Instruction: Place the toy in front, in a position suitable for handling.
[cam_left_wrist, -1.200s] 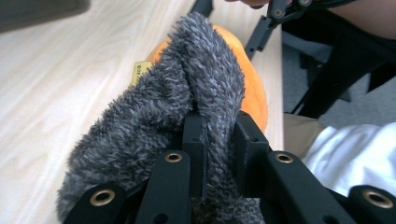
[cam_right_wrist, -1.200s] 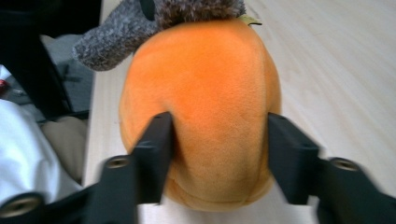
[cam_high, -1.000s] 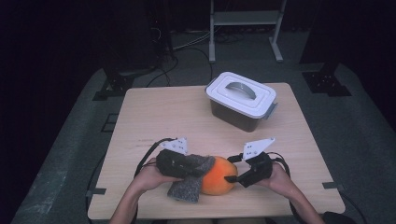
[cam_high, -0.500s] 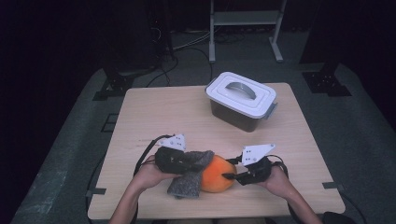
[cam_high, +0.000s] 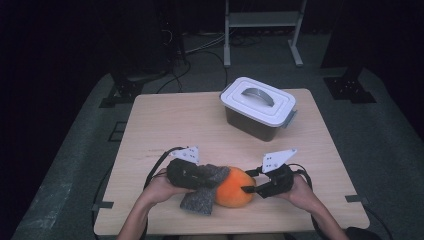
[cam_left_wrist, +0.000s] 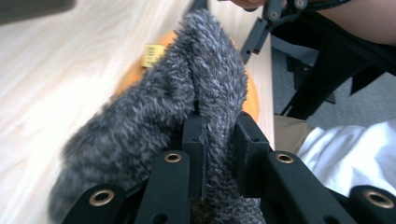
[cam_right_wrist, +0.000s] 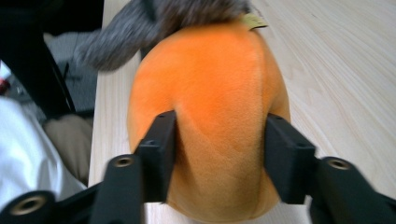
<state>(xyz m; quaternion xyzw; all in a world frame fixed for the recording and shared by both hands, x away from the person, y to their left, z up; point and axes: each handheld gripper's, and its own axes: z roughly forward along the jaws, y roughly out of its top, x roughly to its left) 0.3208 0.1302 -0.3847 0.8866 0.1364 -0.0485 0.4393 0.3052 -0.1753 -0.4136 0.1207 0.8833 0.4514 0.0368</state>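
Note:
An orange plush ball lies near the table's front edge, with a grey fuzzy cloth draped over its left side. My left gripper is shut on a fold of that grey cloth, which bunches between the jaws of the left gripper. From the right, my right gripper holds the ball. Its jaws have just been closing, and in the right gripper view the right gripper presses both pads into the sides of the orange ball. A yellow tag sticks out at the ball's far end.
A white-lidded container with a grey handle stands at the back right of the wooden table. The ball sits close to the table's near edge, by the person's lap. Stands and cables are on the dark floor behind.
The right gripper's jaws have closed from wide apart onto the orange ball. Both hands have stayed about where they were, and the left gripper still grips the cloth.

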